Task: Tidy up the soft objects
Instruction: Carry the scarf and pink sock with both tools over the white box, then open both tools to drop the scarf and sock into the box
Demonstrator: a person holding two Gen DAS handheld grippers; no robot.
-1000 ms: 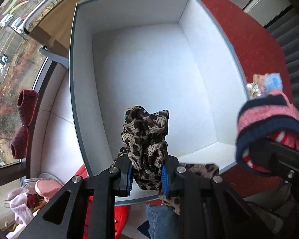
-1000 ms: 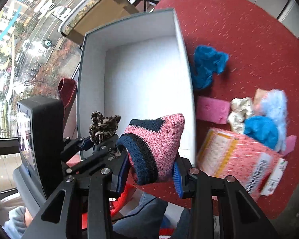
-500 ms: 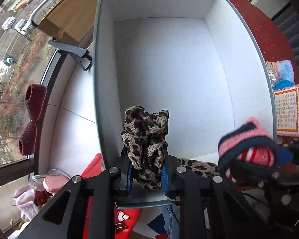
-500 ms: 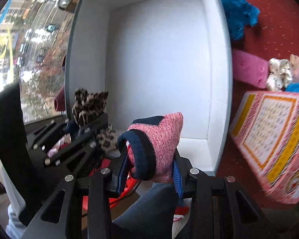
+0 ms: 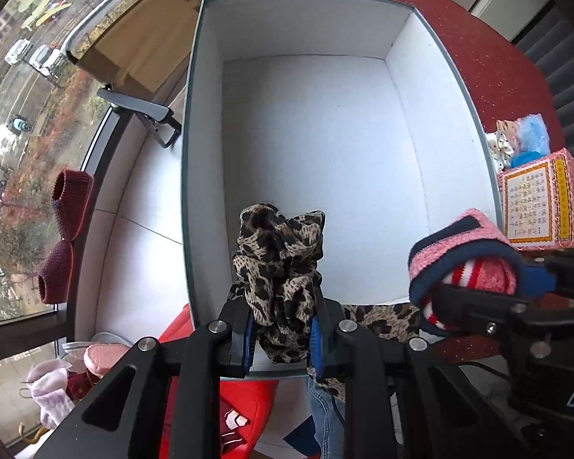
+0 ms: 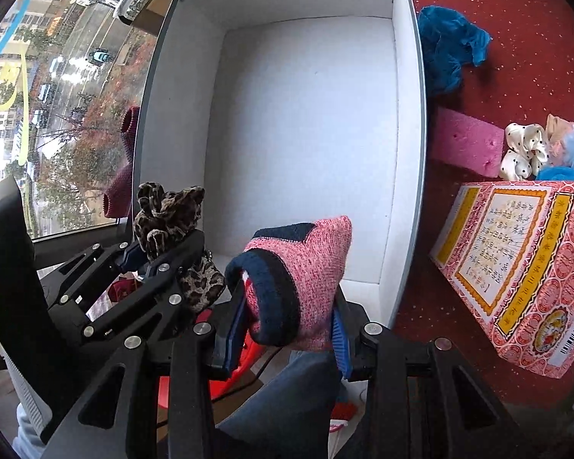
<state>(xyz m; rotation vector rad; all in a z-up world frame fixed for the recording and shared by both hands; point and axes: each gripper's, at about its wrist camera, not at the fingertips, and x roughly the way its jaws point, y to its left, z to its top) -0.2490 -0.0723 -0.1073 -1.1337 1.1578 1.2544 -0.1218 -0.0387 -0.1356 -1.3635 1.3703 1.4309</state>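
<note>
Box (image 5: 195, 191), white-lined, bare inside. Left tool (image 5: 281, 338) clamped on leopard scarf (image 5: 279, 264), right tool (image 6: 287, 329) on pink sock (image 6: 302, 271), both at near rim. Risk: scarf's trailing tail snagging outside upon release.

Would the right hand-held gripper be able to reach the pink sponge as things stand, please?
Probably not yet: the right hand-held gripper is shut on the pink knit sock. The path to the pink sponge beside the box looks open.
</note>
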